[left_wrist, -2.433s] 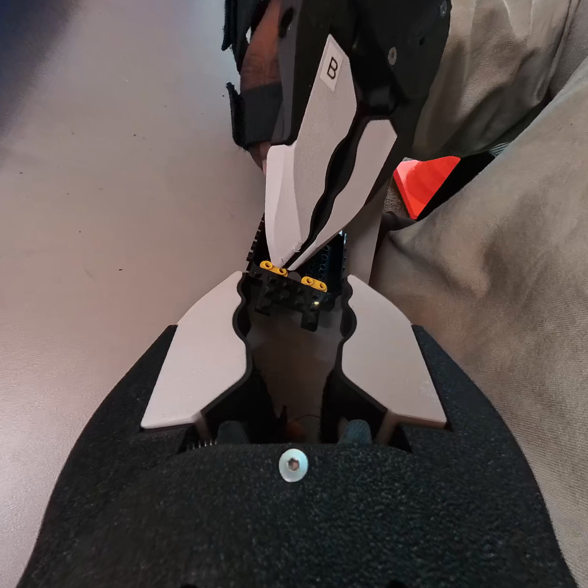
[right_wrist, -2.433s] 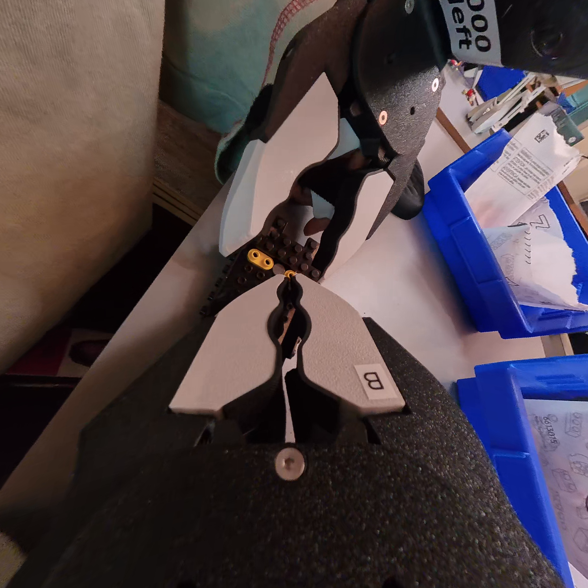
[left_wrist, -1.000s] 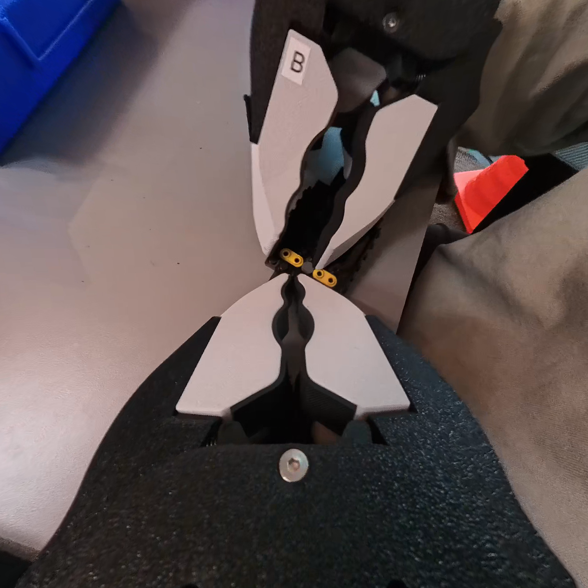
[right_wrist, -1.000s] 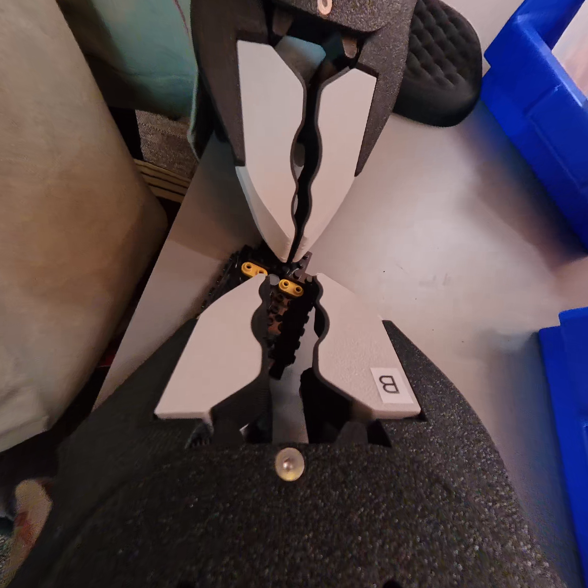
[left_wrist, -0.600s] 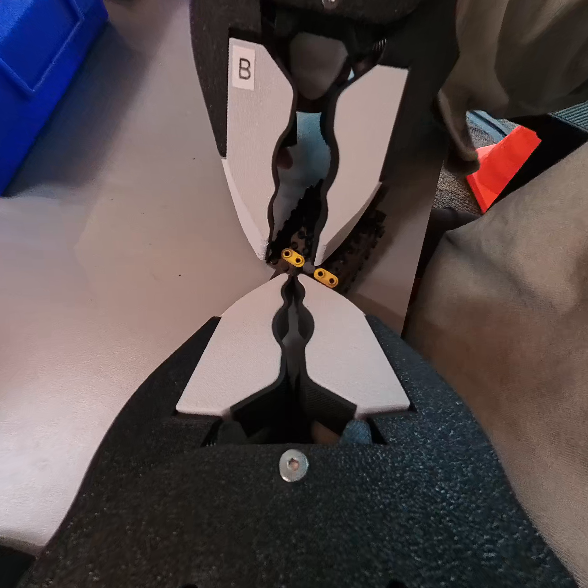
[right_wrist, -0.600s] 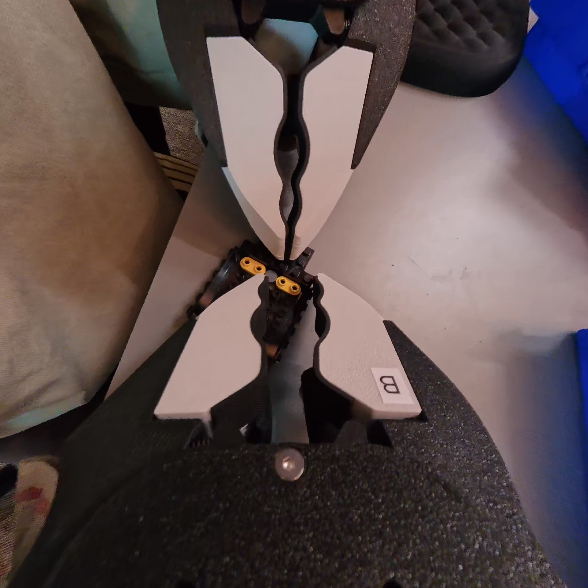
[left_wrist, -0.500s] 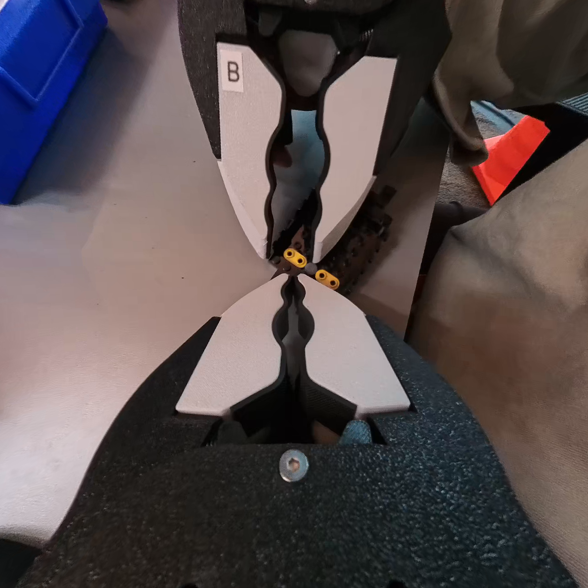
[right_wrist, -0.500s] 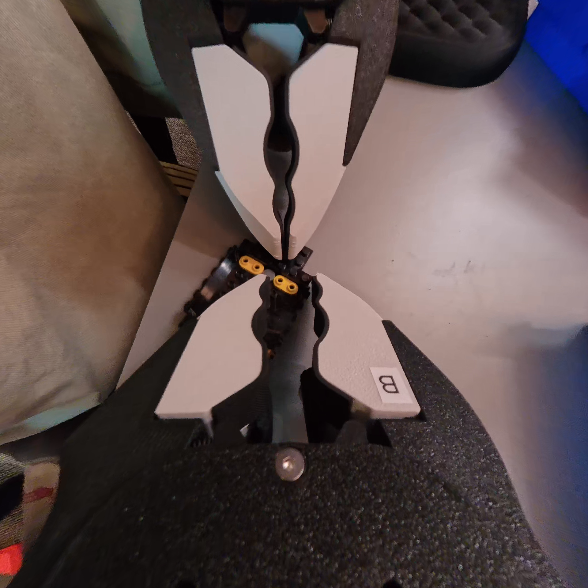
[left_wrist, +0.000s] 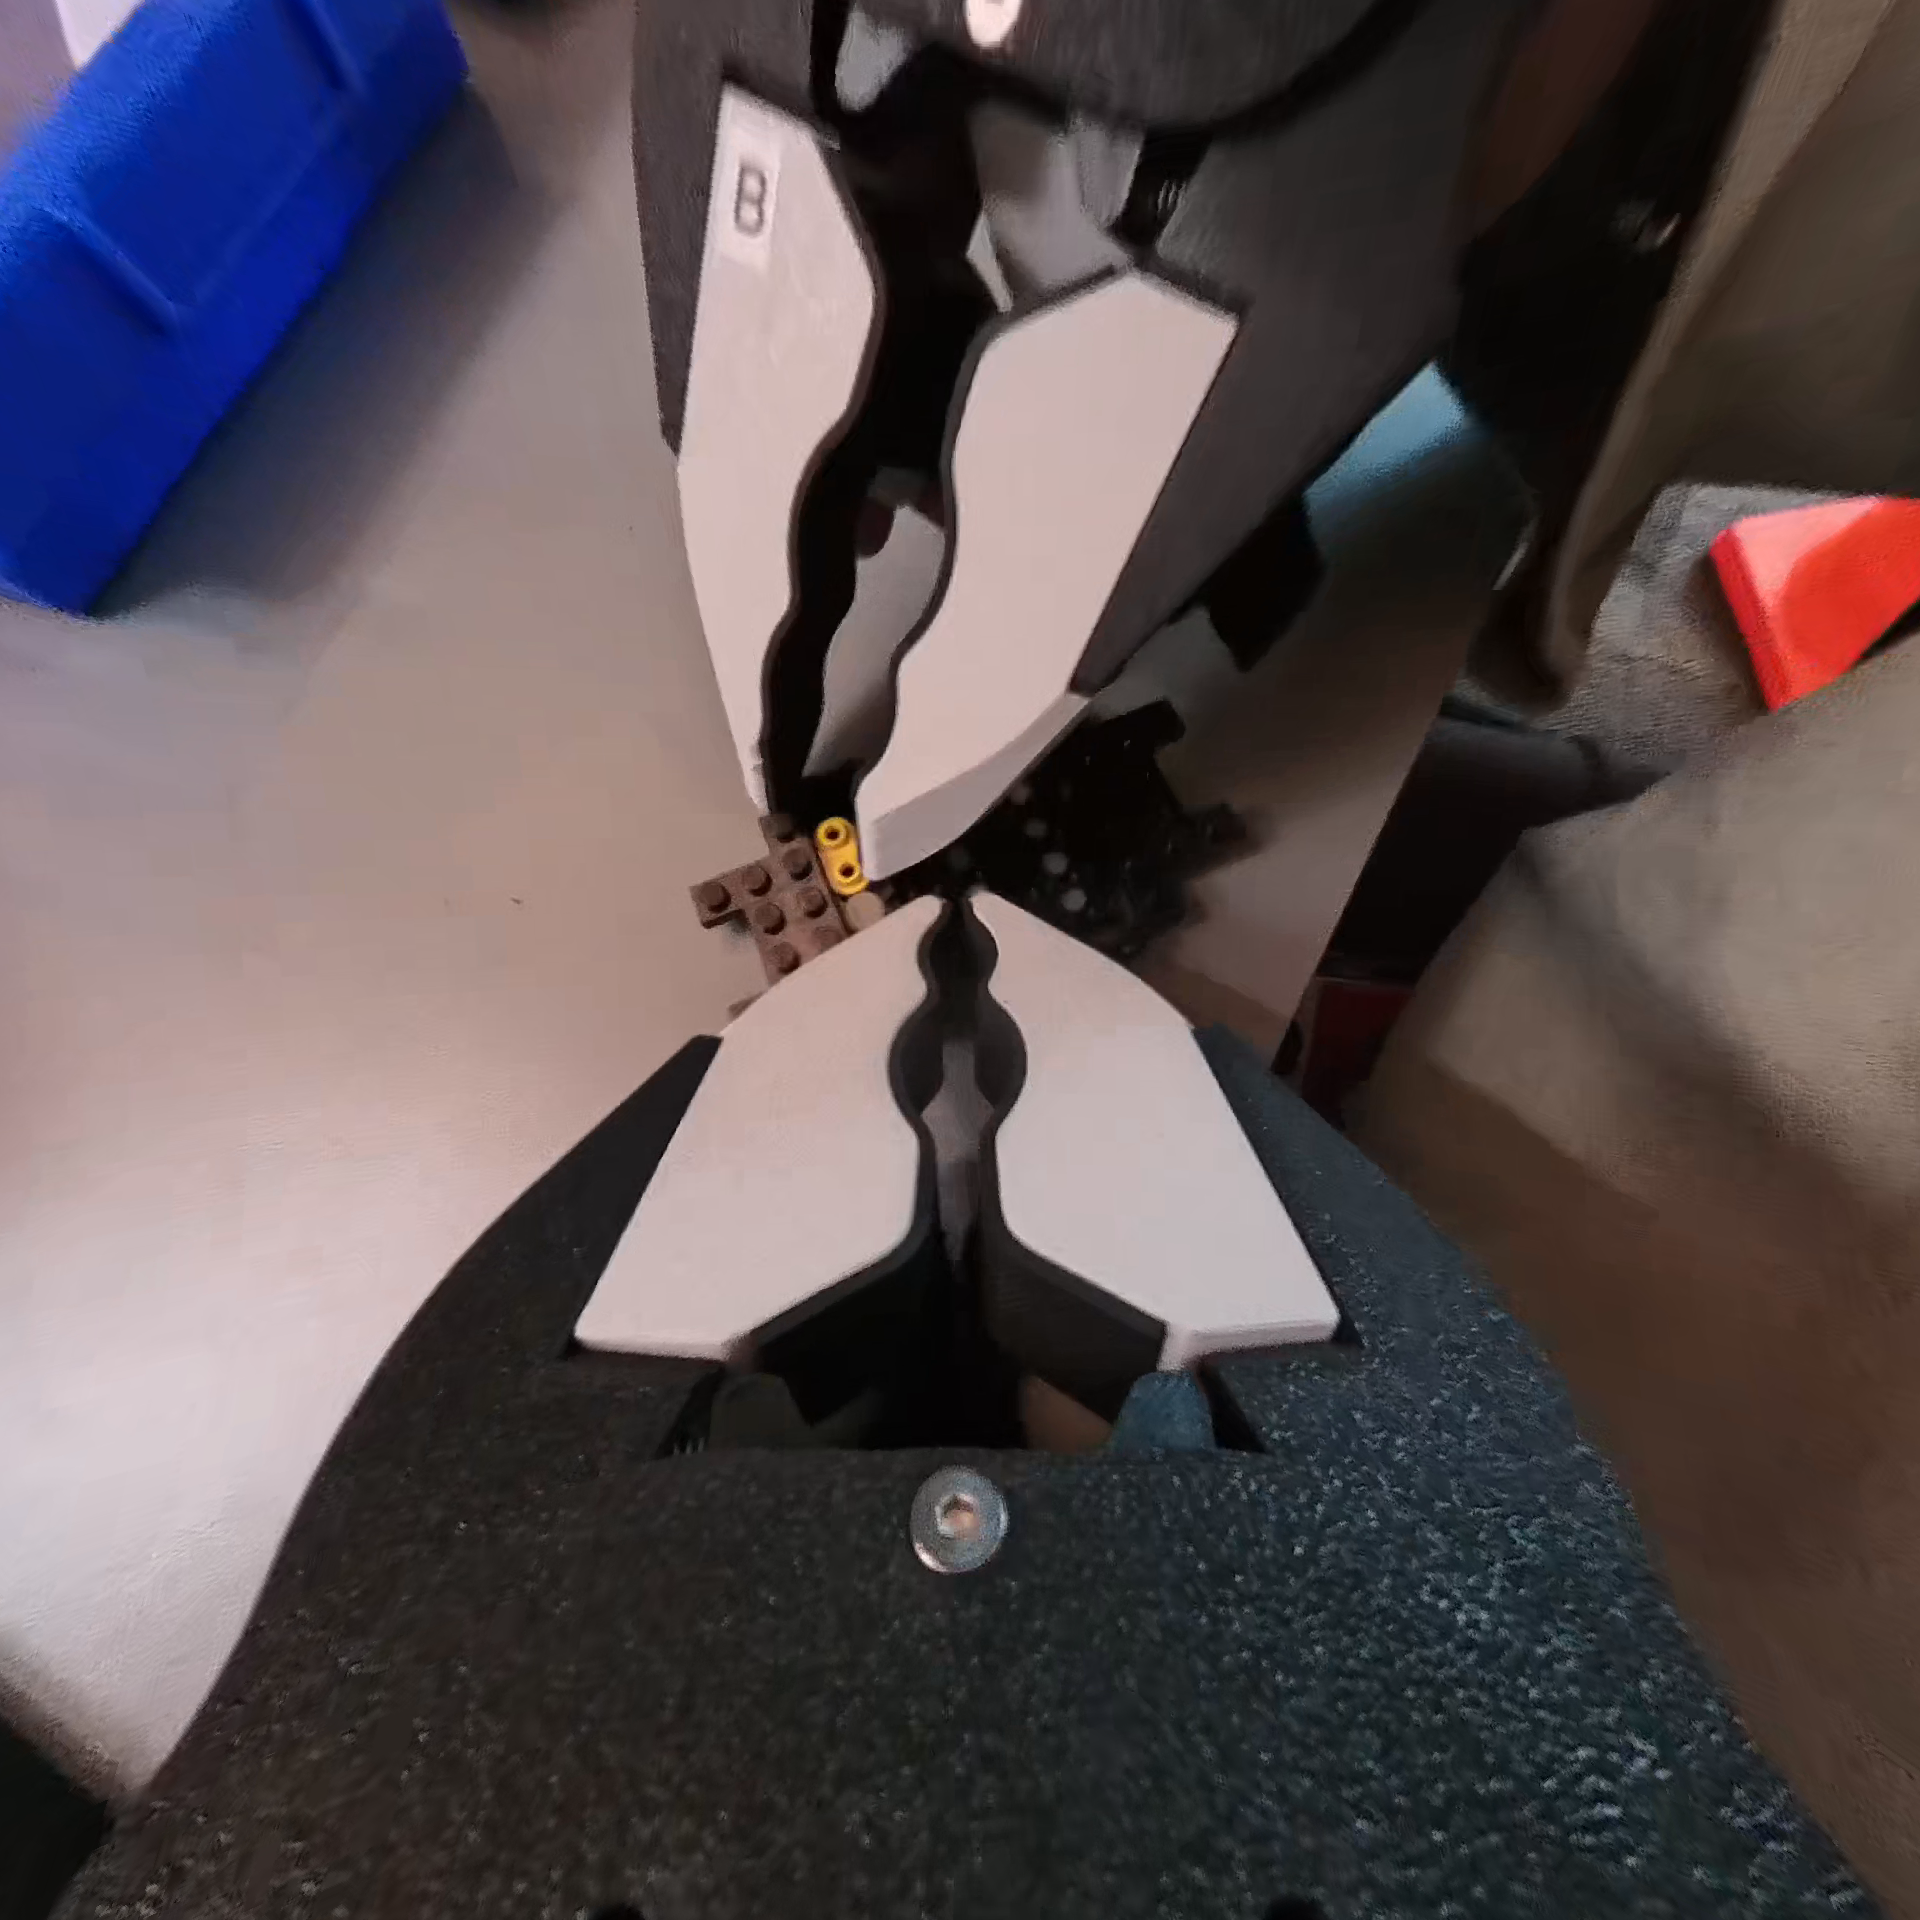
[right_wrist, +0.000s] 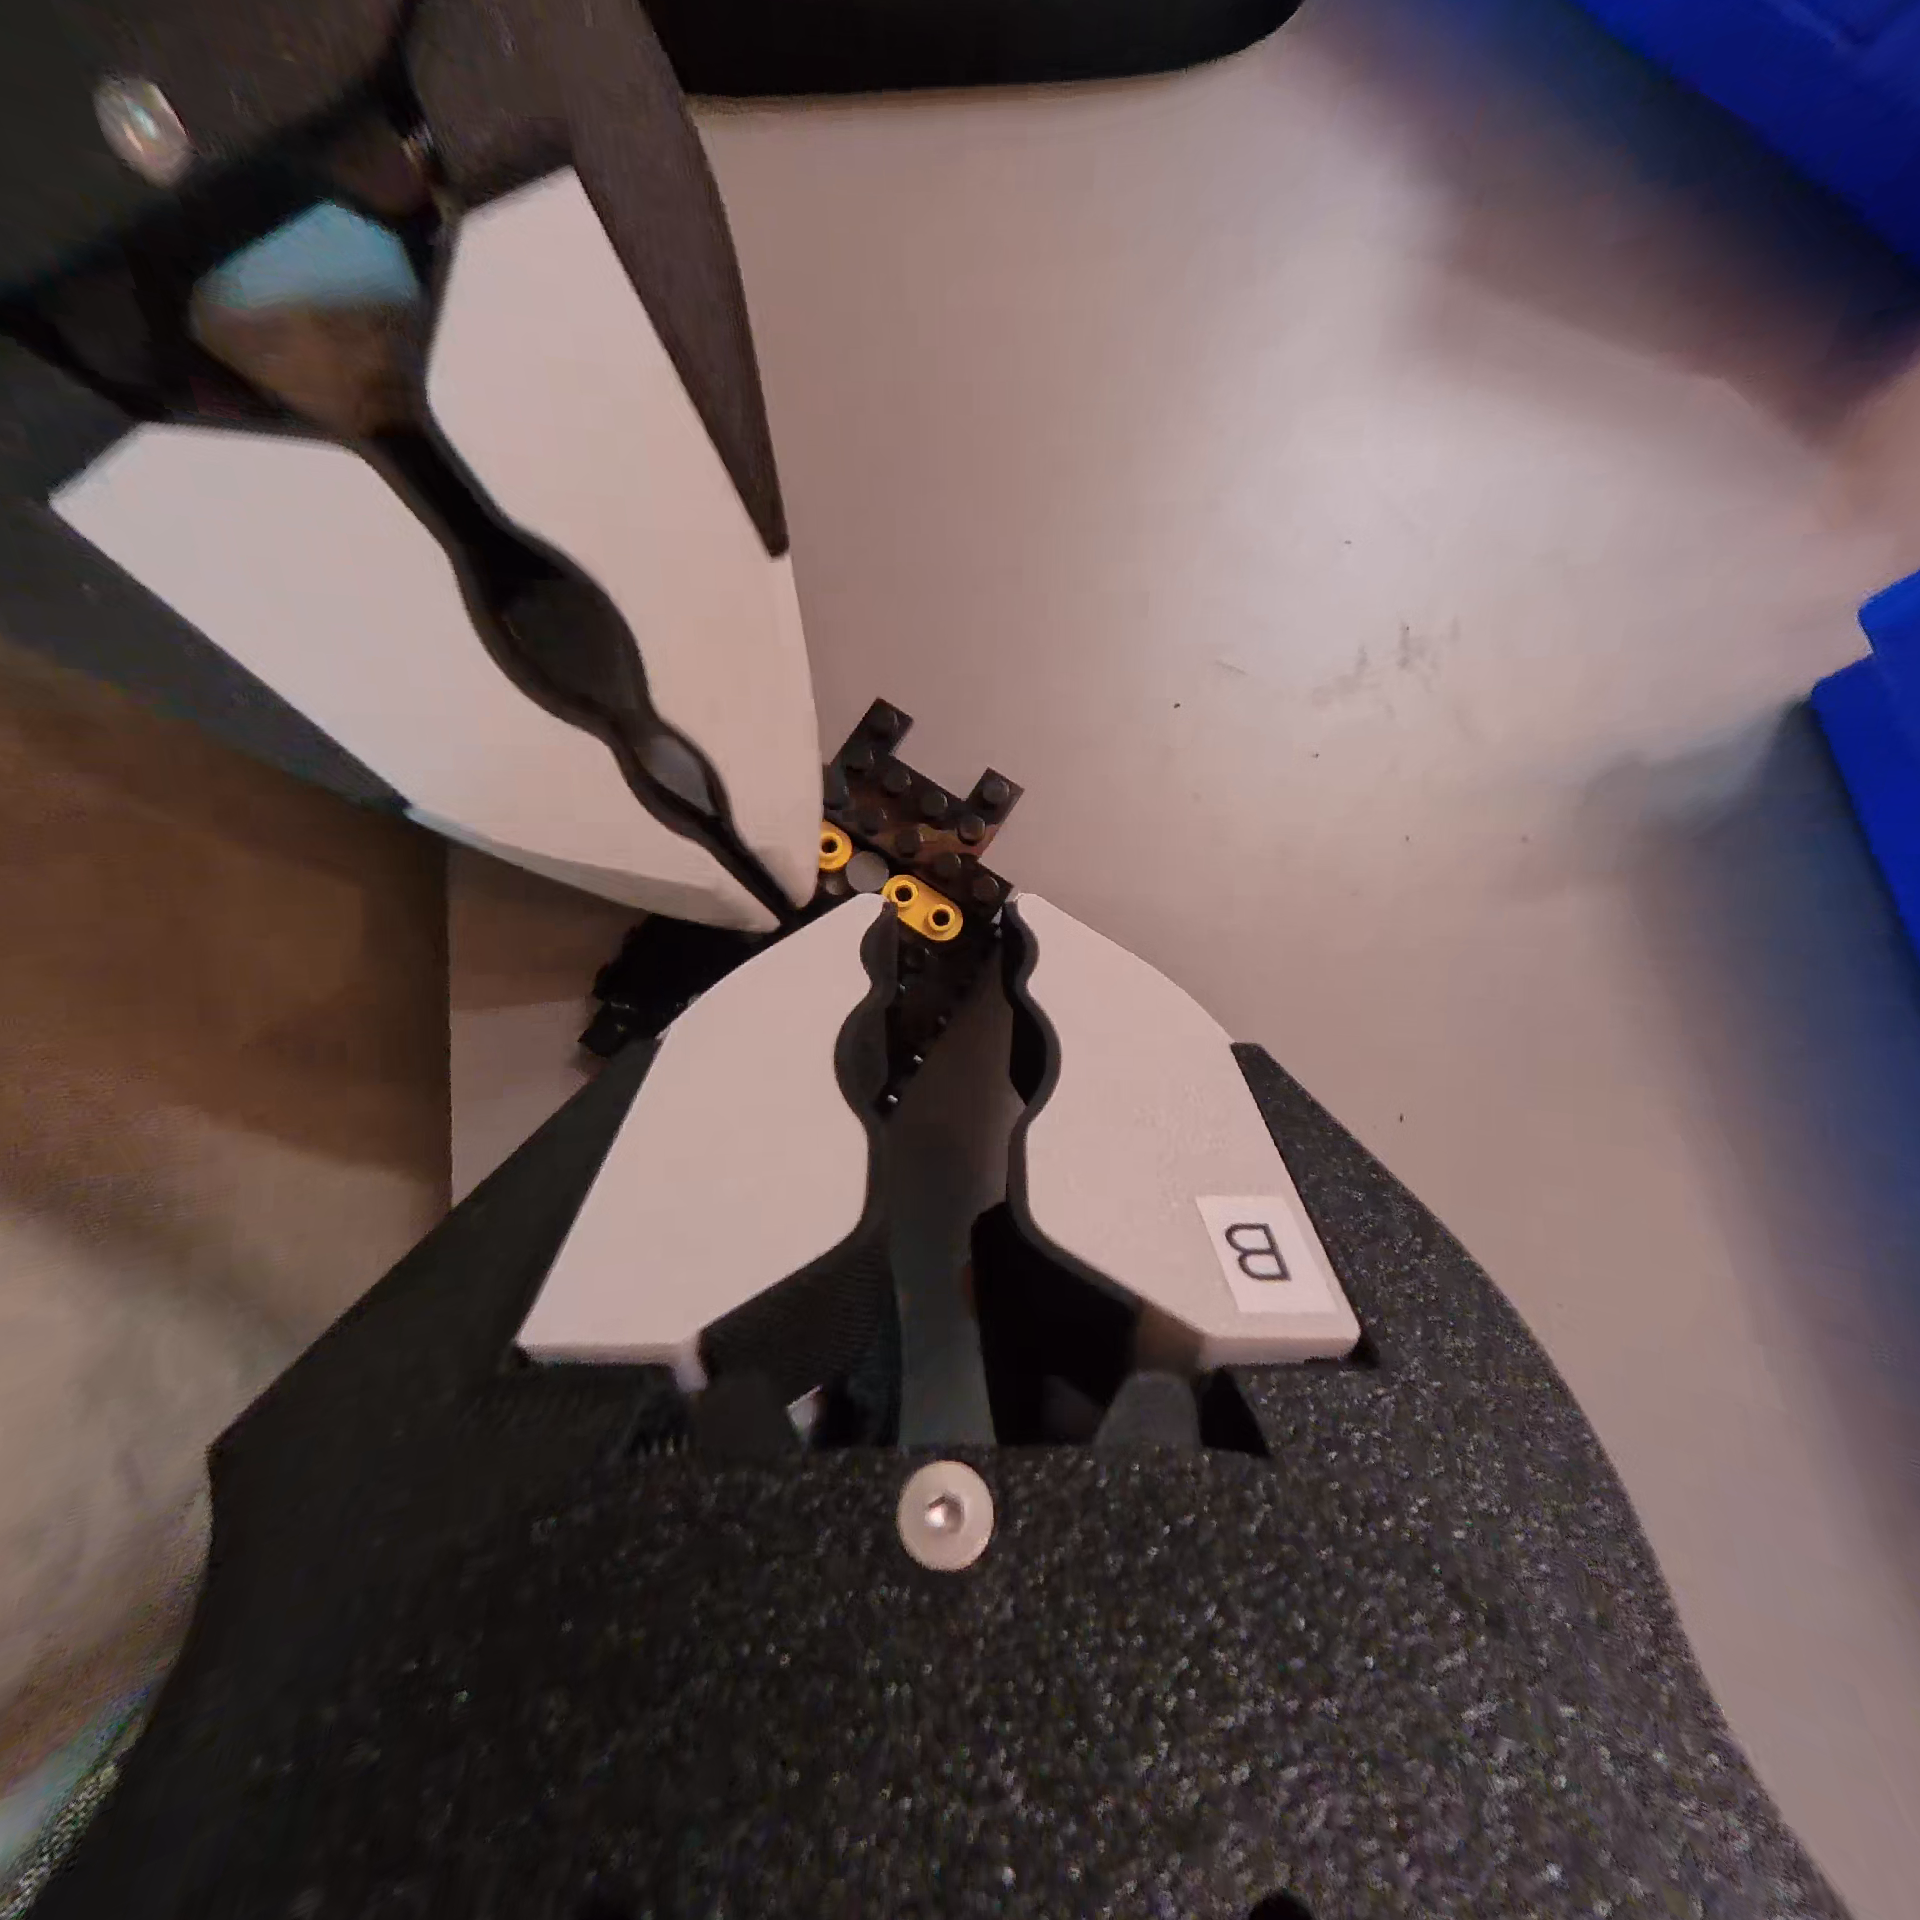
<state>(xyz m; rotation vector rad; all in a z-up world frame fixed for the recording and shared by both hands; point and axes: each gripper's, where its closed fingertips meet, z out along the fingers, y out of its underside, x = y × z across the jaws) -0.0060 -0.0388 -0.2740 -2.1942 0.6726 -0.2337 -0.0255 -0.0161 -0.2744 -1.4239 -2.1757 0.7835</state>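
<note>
A black brick assembly (left_wrist: 1081, 831) with small yellow pieces (left_wrist: 842, 854) hangs just above the white table (left_wrist: 260, 831), near its edge. A dark studded plate (left_wrist: 774, 904) sticks out of it. My right gripper (right_wrist: 943, 906) is shut on the assembly (right_wrist: 925, 800), with one yellow piece (right_wrist: 920, 904) between its tips. In the left wrist view it (left_wrist: 821, 810) comes down from above. My left gripper (left_wrist: 956, 904) is shut, its tips touching the assembly's edge. In the right wrist view it (right_wrist: 784, 904) comes in from the upper left, next to a grey stud.
A blue bin (left_wrist: 156, 260) stands at the far left of the table (right_wrist: 1351, 520). More blue bins (right_wrist: 1870, 727) stand at the right. The table edge runs close beside the assembly. Beige cloth (left_wrist: 1662, 1039) and a red object (left_wrist: 1829, 592) lie beyond it. Left and right tips are no more than a few centimetres apart.
Both grippers have twisted against each other. The assembly has turned, so its studded plate now sticks out over the table. The left gripper has swung to the upper left in the right wrist view.
</note>
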